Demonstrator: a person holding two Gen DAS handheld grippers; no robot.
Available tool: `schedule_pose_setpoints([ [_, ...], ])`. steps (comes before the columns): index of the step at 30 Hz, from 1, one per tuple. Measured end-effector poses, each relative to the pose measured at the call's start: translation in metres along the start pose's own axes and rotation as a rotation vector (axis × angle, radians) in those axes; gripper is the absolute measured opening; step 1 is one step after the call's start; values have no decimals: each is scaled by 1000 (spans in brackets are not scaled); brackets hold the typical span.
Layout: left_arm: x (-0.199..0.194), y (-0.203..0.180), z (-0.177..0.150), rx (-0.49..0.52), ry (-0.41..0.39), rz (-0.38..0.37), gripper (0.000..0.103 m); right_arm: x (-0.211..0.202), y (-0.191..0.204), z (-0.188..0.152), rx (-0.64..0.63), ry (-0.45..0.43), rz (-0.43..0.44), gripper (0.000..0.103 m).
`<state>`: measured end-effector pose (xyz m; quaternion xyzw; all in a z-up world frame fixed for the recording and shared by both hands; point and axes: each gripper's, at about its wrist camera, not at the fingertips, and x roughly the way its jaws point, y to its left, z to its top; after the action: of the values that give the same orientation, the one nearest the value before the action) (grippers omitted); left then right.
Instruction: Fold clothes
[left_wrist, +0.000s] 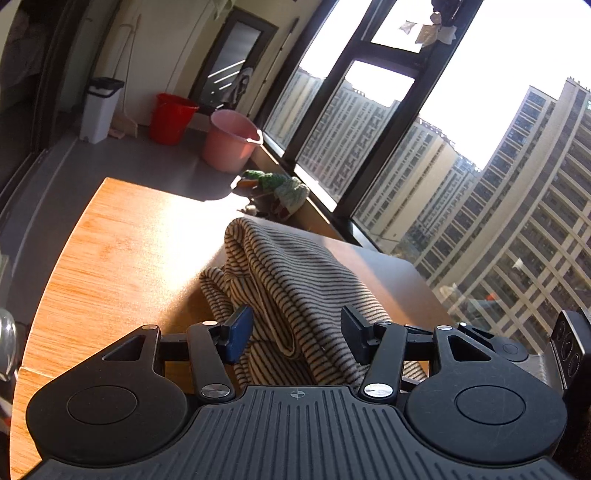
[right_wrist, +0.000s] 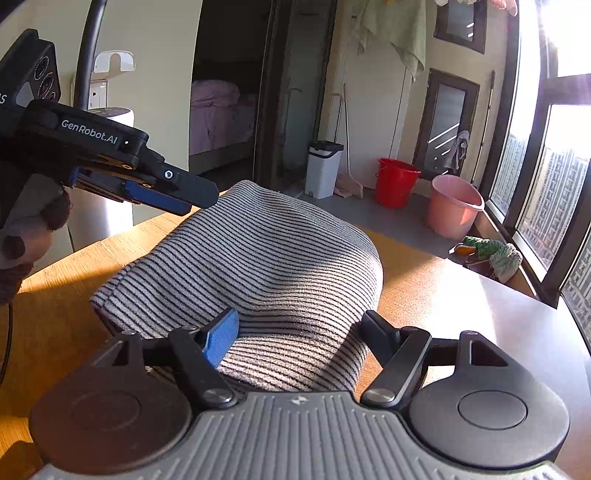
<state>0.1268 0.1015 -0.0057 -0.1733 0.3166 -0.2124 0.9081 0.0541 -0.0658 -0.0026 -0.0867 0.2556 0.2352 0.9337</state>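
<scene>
A beige garment with thin dark stripes (right_wrist: 258, 266) lies bunched and partly folded on the wooden table (right_wrist: 55, 295). It also shows in the left wrist view (left_wrist: 295, 280). My left gripper (left_wrist: 299, 332) is open, its fingers on either side of a fold of the garment. My right gripper (right_wrist: 303, 332) is open, its fingers astride the near edge of the garment. The left gripper also shows in the right wrist view (right_wrist: 177, 195), at the garment's far left edge.
The table (left_wrist: 110, 258) ends near tall windows (left_wrist: 369, 129). On the floor beyond stand a pink bucket (right_wrist: 454, 206), a red bucket (right_wrist: 395, 181) and a white bin (right_wrist: 323, 168). Green knitted slippers (right_wrist: 495, 253) lie by the window.
</scene>
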Motion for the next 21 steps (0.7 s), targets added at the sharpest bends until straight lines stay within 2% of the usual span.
schedule_pose_setpoints([
  [2,9,-4,-14,18,50,4,56,-11,-11,-2,83,-23,20,74],
  [5,14,-8,-23,50,43,29,56,-18,-35,-12,238,-23,54,82],
  [7,15,-4,-21,31,47,22,56,-11,-44,-19,297,12,85,82],
  [8,16,-1,-21,28,52,22,56,-6,-46,-24,319,26,106,78],
  [9,18,2,-20,20,57,23,57,0,-46,-24,324,26,120,69],
  [10,20,6,-20,12,63,24,59,6,-46,-23,326,24,133,68],
  [14,28,24,-3,-34,44,79,63,33,-40,-9,279,5,133,68],
  [19,45,57,23,-97,15,141,73,74,-38,16,238,1,124,68],
  [21,50,64,29,-114,1,158,75,90,-40,25,238,13,127,72],
])
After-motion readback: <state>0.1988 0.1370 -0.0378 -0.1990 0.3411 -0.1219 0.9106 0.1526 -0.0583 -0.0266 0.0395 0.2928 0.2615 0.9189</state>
